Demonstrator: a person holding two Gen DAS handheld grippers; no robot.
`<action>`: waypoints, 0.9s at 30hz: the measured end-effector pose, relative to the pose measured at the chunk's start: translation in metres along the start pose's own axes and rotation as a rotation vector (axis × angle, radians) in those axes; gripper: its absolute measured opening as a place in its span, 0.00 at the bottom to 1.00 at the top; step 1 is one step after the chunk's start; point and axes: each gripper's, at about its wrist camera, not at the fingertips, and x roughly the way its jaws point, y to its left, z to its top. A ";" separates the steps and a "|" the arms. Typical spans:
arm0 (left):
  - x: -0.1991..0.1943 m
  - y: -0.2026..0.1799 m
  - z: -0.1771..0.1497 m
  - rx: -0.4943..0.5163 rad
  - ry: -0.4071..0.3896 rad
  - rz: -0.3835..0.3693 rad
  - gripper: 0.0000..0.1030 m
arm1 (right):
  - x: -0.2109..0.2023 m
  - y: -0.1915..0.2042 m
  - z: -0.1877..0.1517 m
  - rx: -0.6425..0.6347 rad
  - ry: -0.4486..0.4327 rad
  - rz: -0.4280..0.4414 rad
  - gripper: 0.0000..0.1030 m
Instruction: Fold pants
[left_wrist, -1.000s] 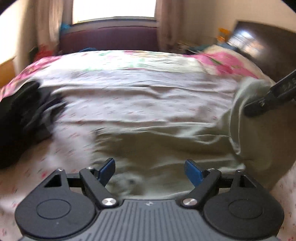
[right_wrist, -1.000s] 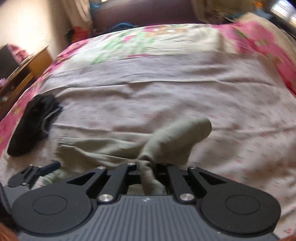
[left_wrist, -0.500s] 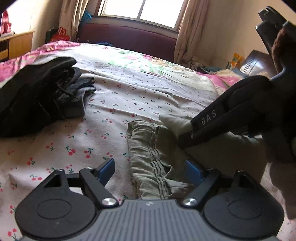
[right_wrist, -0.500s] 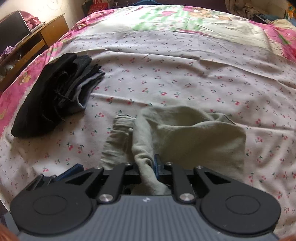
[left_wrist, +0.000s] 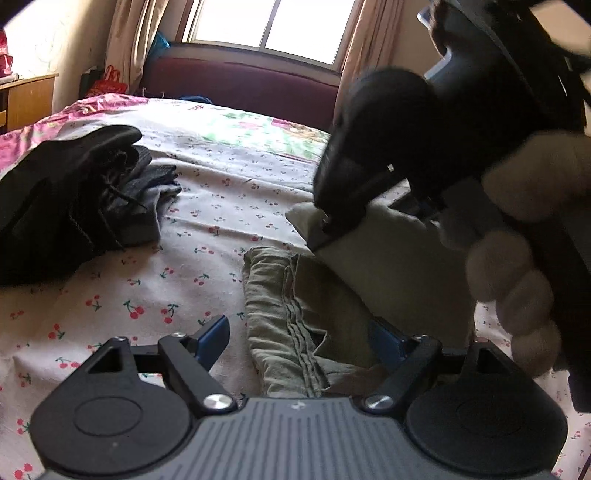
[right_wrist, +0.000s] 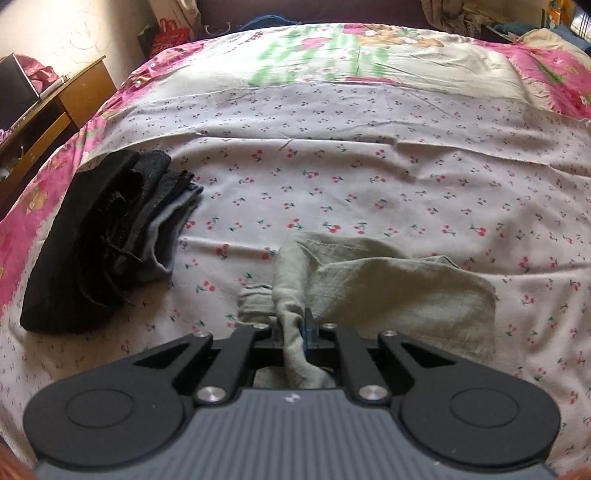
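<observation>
Olive-green pants (right_wrist: 369, 288) lie partly folded near the bed's (right_wrist: 369, 166) front edge — a flap doubled over, bunched cloth beneath. The right gripper (right_wrist: 295, 328) pinches that flap; the left gripper (left_wrist: 299, 332) gapes wide around the bundle. Flattening and probably another fold remain — dark folded clothes (right_wrist: 99, 236) sit at the left edge.

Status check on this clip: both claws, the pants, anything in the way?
Right claw shut on olive pants, fabric pinched between fingers. Left claw open, straddling the folded edge, gripping nothing. Dark clothes pile sits left on the bedsheet, apart from pants.
</observation>
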 end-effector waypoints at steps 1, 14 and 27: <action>0.001 0.001 -0.001 -0.002 0.006 -0.002 0.93 | 0.001 0.001 0.001 0.017 0.002 0.001 0.06; 0.000 0.018 -0.001 -0.076 0.017 0.011 0.93 | -0.056 -0.003 -0.005 -0.043 -0.043 0.139 0.22; -0.034 0.030 0.002 -0.072 -0.029 0.162 0.93 | -0.070 -0.050 -0.094 -0.332 -0.103 0.162 0.29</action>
